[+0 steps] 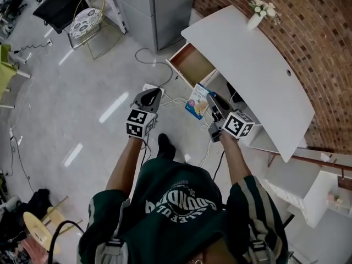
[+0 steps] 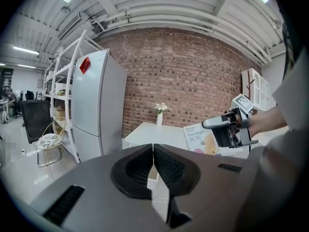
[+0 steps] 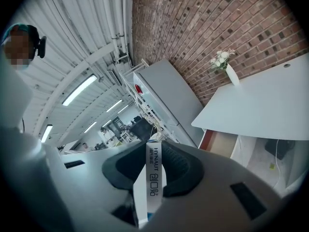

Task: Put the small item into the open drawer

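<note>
Pinching the bandage box by its thin edge in half-closed right gripper, just short of the open drawer, with left gripper shut on nothing; could pivot out of that narrow grip or clip the drawer front if brought in low.
</note>
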`<action>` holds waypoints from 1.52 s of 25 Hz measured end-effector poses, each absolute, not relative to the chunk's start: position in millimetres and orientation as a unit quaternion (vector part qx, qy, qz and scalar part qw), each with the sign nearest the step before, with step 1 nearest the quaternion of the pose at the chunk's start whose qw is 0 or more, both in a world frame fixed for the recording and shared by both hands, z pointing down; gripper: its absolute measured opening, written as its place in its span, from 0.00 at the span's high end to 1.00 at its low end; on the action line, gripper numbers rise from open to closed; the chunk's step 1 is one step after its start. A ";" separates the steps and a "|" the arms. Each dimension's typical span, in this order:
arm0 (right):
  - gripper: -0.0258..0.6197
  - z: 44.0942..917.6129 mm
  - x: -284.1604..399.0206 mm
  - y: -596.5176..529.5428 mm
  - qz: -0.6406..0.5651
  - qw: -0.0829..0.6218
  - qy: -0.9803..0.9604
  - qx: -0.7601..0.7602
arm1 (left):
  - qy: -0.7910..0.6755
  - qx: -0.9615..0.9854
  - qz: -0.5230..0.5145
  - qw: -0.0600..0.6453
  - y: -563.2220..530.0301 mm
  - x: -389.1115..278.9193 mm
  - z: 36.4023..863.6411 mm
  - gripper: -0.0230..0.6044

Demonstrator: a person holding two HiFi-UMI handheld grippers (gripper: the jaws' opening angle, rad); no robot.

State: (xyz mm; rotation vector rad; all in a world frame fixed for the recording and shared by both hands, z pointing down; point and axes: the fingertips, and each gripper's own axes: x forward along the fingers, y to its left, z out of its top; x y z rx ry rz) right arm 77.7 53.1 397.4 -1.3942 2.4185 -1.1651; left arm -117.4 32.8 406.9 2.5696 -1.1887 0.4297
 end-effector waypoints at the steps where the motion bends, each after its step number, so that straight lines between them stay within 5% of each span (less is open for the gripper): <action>1: 0.79 398.2 74.2 46.4 -0.384 0.058 0.797 -0.463 | -0.408 0.890 0.150 0.138 25.5 -121.3 407.4 0.93; 38: 0.79 430.0 65.3 -112.9 -0.397 0.073 0.776 -0.485 | -0.386 0.894 0.175 0.146 -134.4 -117.7 432.5 0.93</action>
